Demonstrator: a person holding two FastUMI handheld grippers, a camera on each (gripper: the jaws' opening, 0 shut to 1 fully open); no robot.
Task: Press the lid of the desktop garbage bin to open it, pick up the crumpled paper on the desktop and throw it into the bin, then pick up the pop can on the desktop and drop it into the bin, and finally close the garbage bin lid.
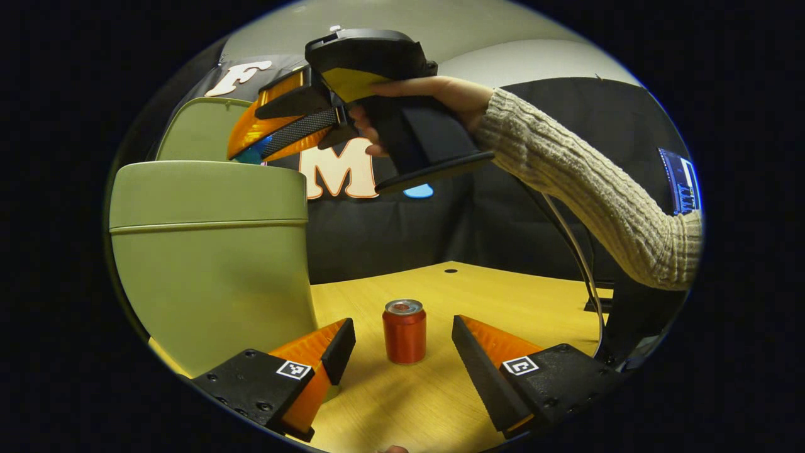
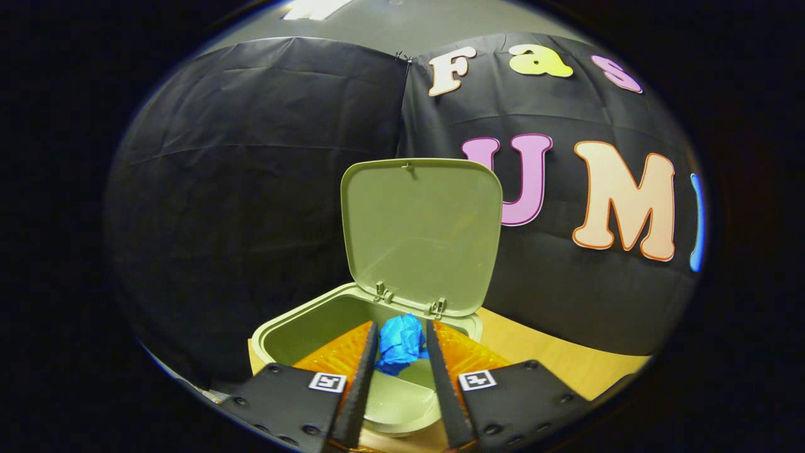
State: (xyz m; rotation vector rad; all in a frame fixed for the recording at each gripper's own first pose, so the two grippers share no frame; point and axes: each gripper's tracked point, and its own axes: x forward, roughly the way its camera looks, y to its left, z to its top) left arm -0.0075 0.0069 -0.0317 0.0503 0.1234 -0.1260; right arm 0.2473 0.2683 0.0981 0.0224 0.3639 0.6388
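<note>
Bin [image 2: 302, 330] pale olive green, lid [image 2: 421, 233] same shade. Crumpled paper [image 2: 401, 343] bright blue. Pop can [image 1: 404, 333] red-orange, silver top. Desktop [image 1: 503, 296] yellow wood grain. Sleeve [image 1: 591, 189] beige ribbed knit. Booth wall cloth [image 2: 251, 189] black.

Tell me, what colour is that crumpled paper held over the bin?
Bright blue. The crumpled paper shows best in the right gripper view, above the open bin.

Smooth matt plastic on the garbage bin [image 1: 214, 264] and its lid [image 2: 421, 233]. Crinkled paper [image 2: 400, 343]. Glossy metal pop can [image 1: 404, 331]. Pale wood-grain tabletop [image 1: 503, 296], faint sheen. Ribbed knit sleeve [image 1: 591, 189]. Creased cloth on the wall [image 2: 251, 189].
</note>
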